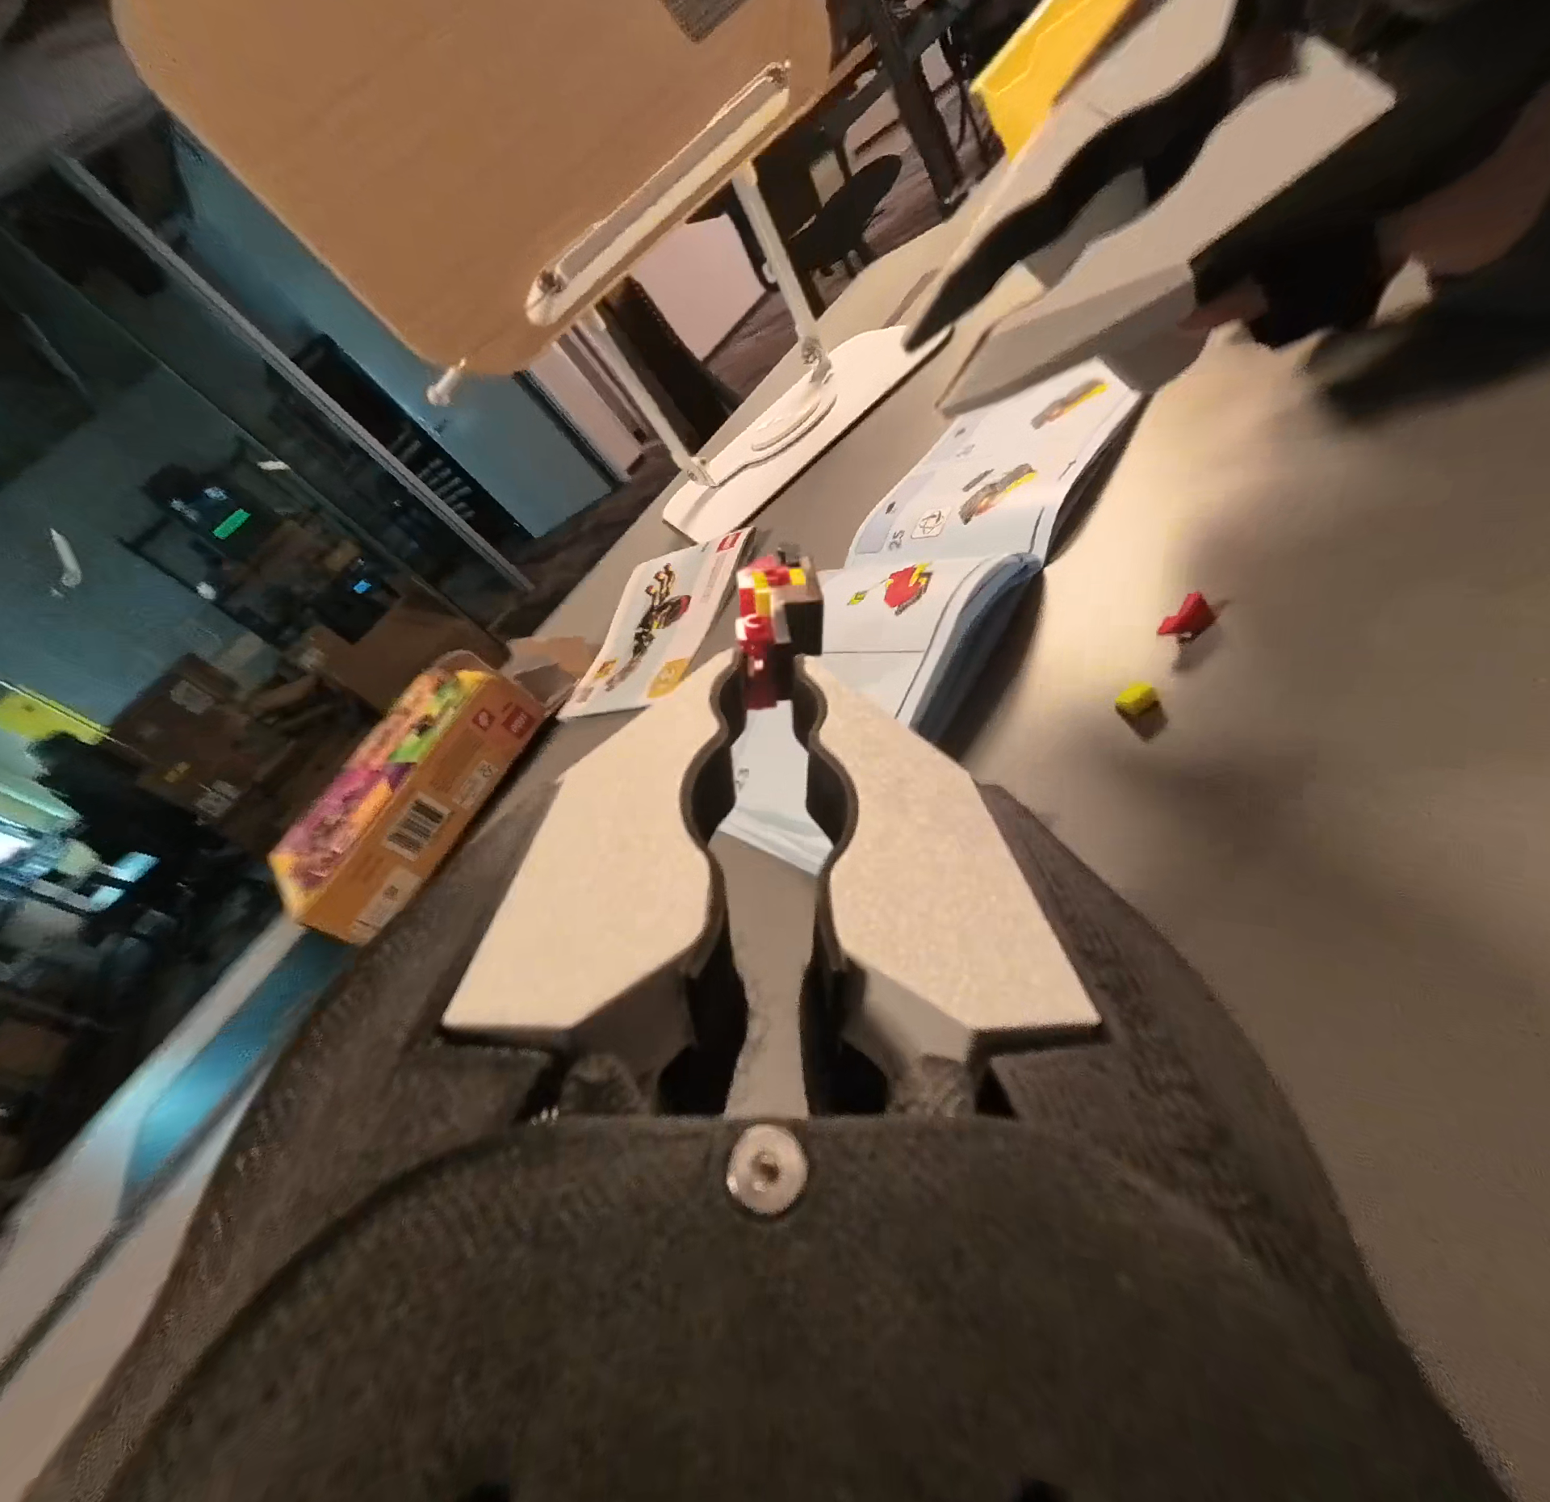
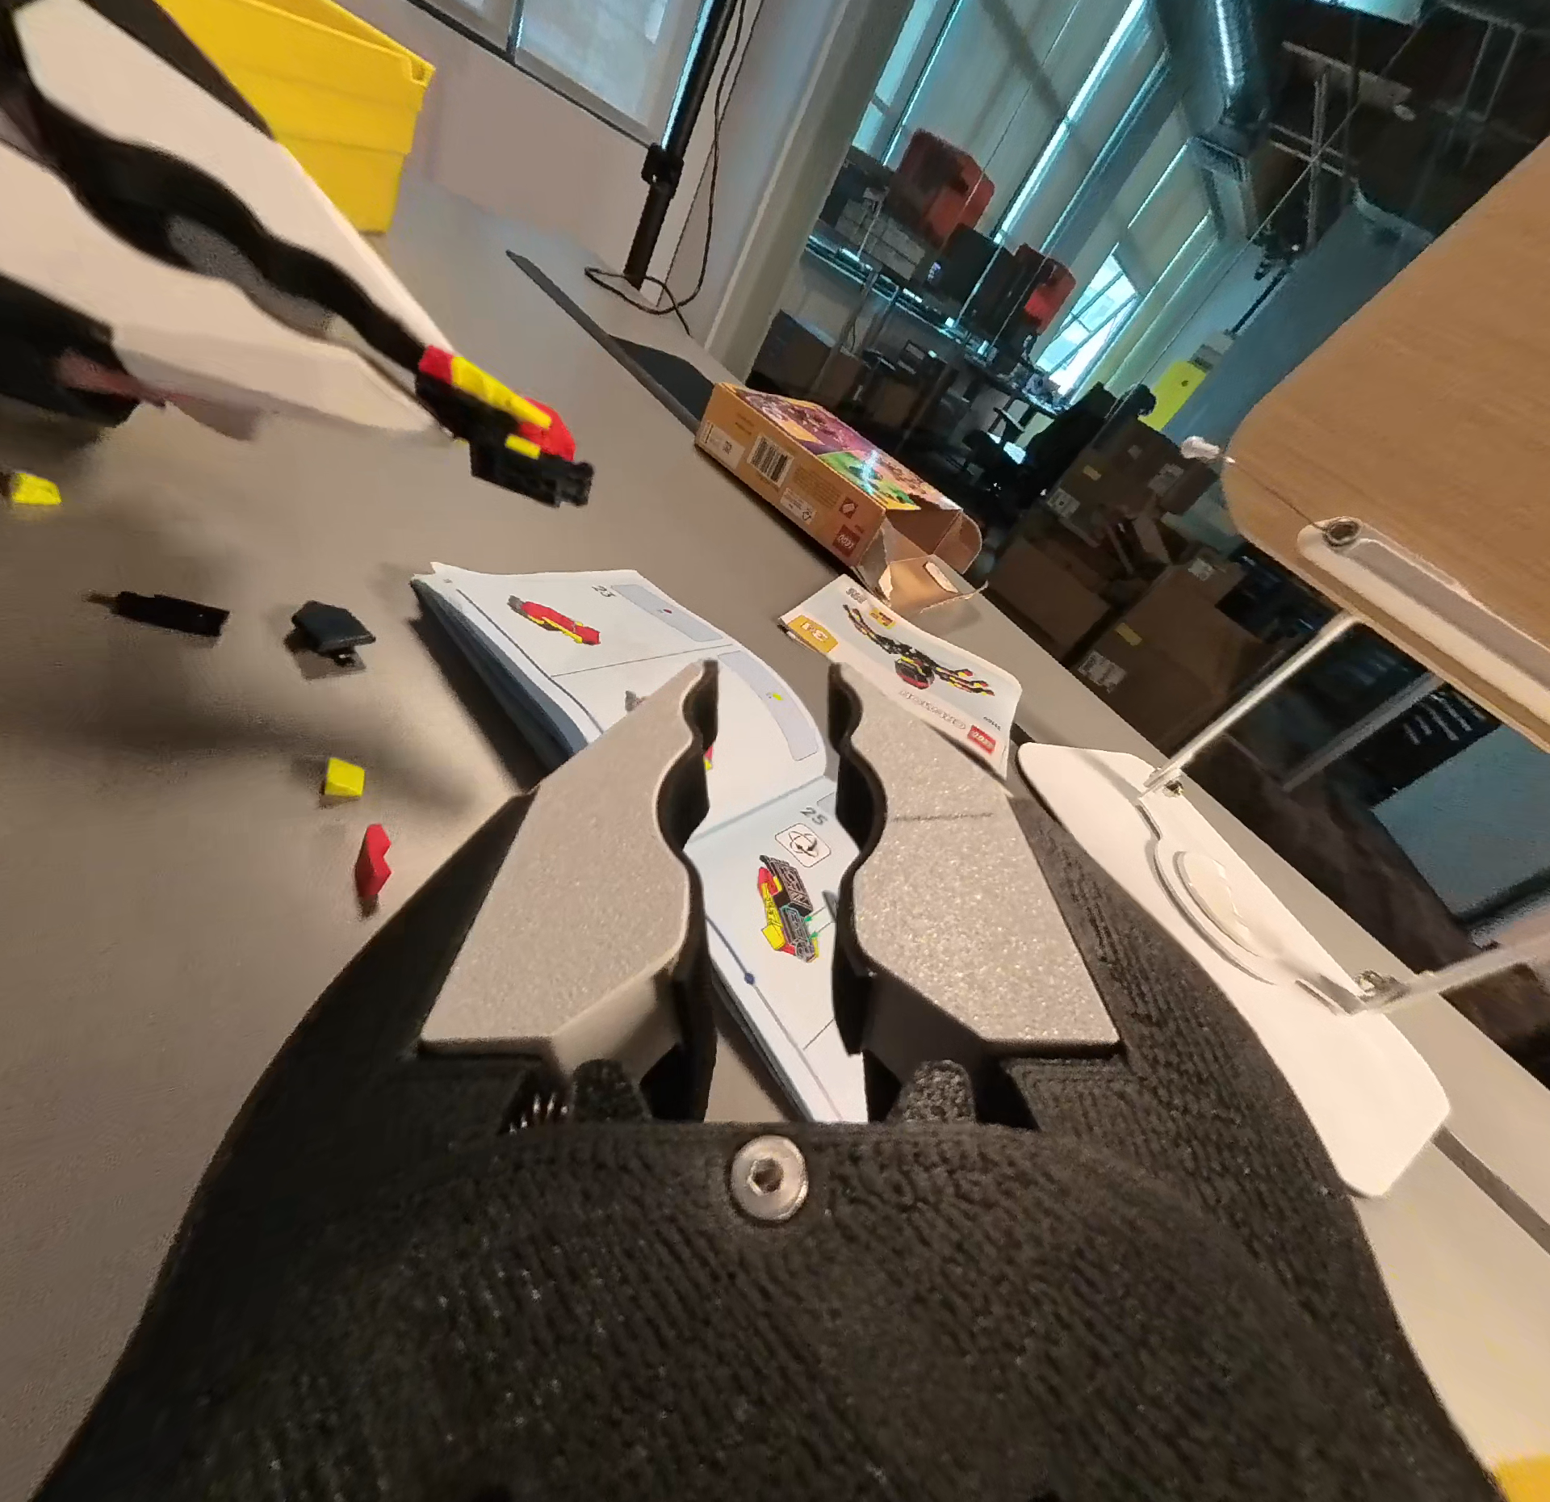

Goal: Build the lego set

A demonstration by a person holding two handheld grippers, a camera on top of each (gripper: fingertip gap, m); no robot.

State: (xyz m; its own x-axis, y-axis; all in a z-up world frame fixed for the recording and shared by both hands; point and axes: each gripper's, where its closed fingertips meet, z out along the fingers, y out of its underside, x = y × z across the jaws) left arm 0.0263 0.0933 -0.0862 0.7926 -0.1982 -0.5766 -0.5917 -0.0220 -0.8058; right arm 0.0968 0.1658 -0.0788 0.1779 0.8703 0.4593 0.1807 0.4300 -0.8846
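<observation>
My left gripper [image 1: 770,665] is shut on a small red, yellow and black lego model [image 1: 776,614] and holds it above the table. The same model [image 2: 503,430] shows at the upper left of the right wrist view, held by the left gripper's fingers [image 2: 252,287]. My right gripper [image 2: 772,681] is open and empty, hovering over the open instruction booklet [image 2: 755,790]. Loose pieces lie on the table: a red piece [image 2: 371,862], a yellow piece [image 2: 343,778], two black pieces [image 2: 331,627] [image 2: 168,610] and another yellow piece [image 2: 33,488].
An orange lego box [image 2: 805,476] lies open at the table's far edge beside a second leaflet [image 2: 914,665]. A white lamp base [image 2: 1216,916] with a wooden shade [image 2: 1426,455] stands at right. A yellow bin [image 2: 319,94] sits far left. One gripper's finger ends stand about 11 cm off the other's. Between my right fingertips and the red piece [image 2: 371,862] there is roughly 9 cm. My left wrist view [image 1: 1189,613] looks at it from another angle.
</observation>
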